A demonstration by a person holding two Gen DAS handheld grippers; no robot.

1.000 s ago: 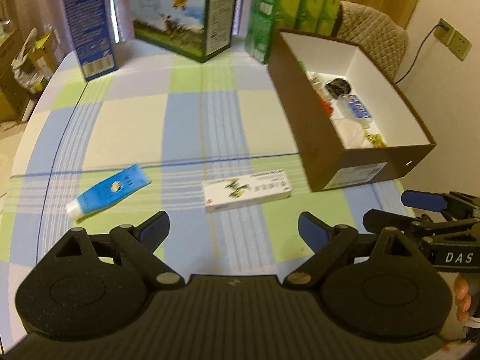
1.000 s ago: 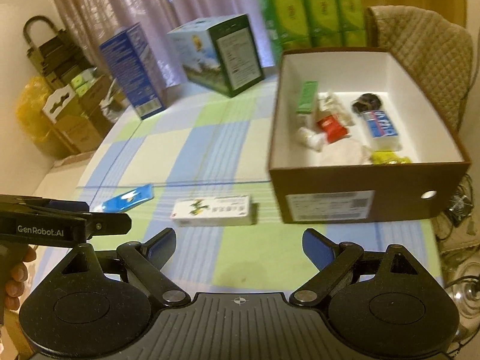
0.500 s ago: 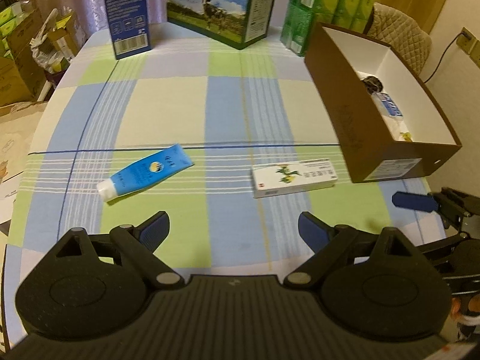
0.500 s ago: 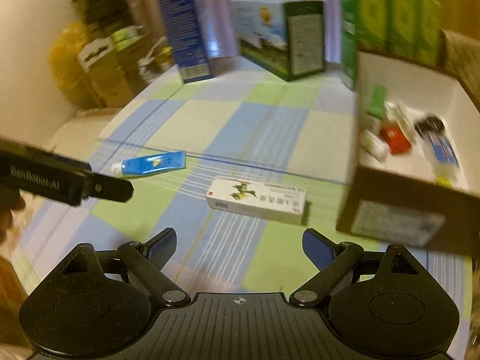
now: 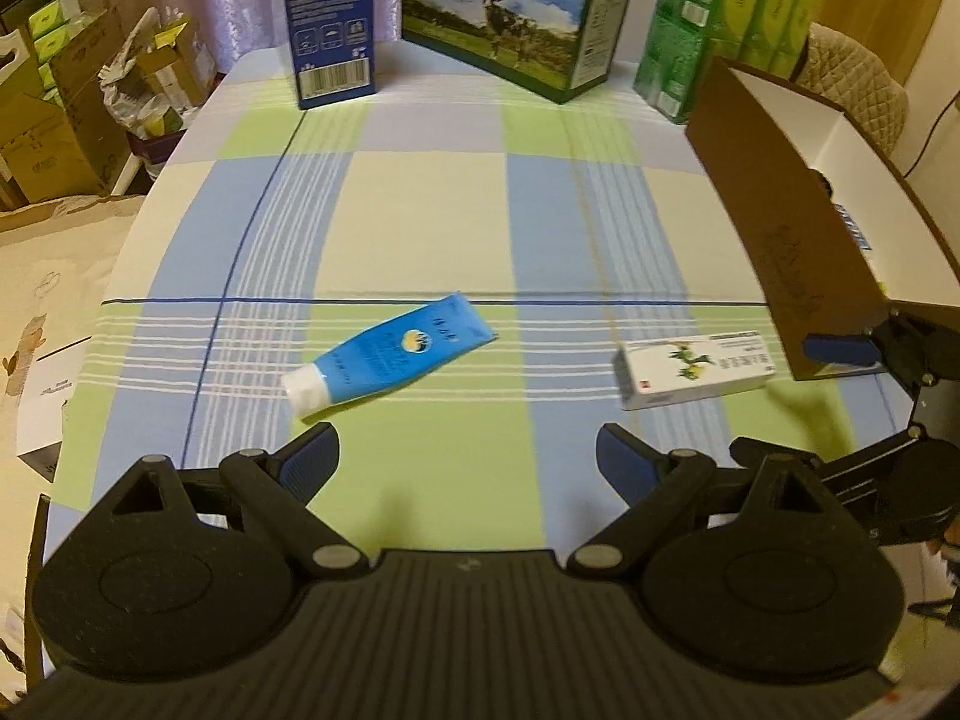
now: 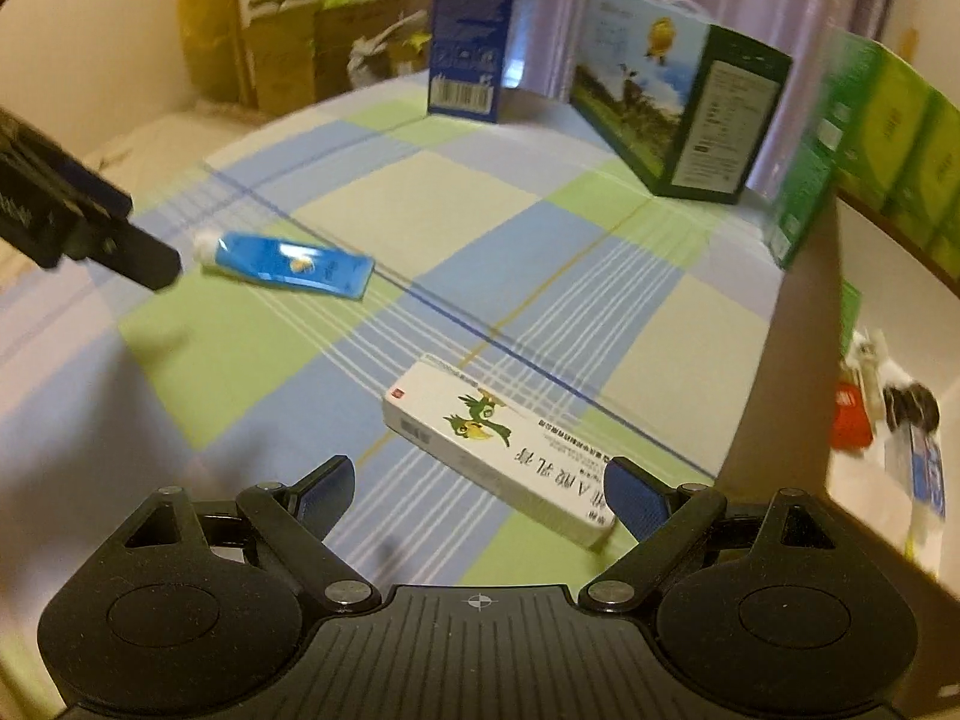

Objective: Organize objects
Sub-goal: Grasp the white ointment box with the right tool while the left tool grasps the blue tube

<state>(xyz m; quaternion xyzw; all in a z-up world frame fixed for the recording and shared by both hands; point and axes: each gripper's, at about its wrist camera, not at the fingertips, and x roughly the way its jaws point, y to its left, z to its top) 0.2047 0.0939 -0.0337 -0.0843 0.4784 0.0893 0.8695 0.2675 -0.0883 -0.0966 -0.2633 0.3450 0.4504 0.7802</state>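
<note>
My left tongs [image 5: 467, 450] hang open and empty over the near edge of the table [image 5: 420, 210], the blue tube [image 5: 387, 357] just beyond the left blue pad. My right tongs [image 6: 480, 483] are also spread wide with nothing gripped, the white medicine carton [image 6: 501, 450] lying flat between and just ahead of the pads, unclamped. That carton carries two green-and-yellow birds, a small red mark and Chinese print I can only partly read. The tube has a white cap and a round yellow-and-blue emblem; its lettering is too small.

Two loose items remain on the checked cloth: one tube, one carton, well apart. The brown box [image 5: 774, 210] with a white interior stands along the right edge, holding several small things, among them a red one [image 6: 849, 417].

At the far edge stand one tall blue box [image 5: 330, 18] with a barcode, one milk case [image 5: 510, 18] showing a cow and a gold seal, and one green tissue pack [image 5: 720, 30]. The middle of the table lies open.
</note>
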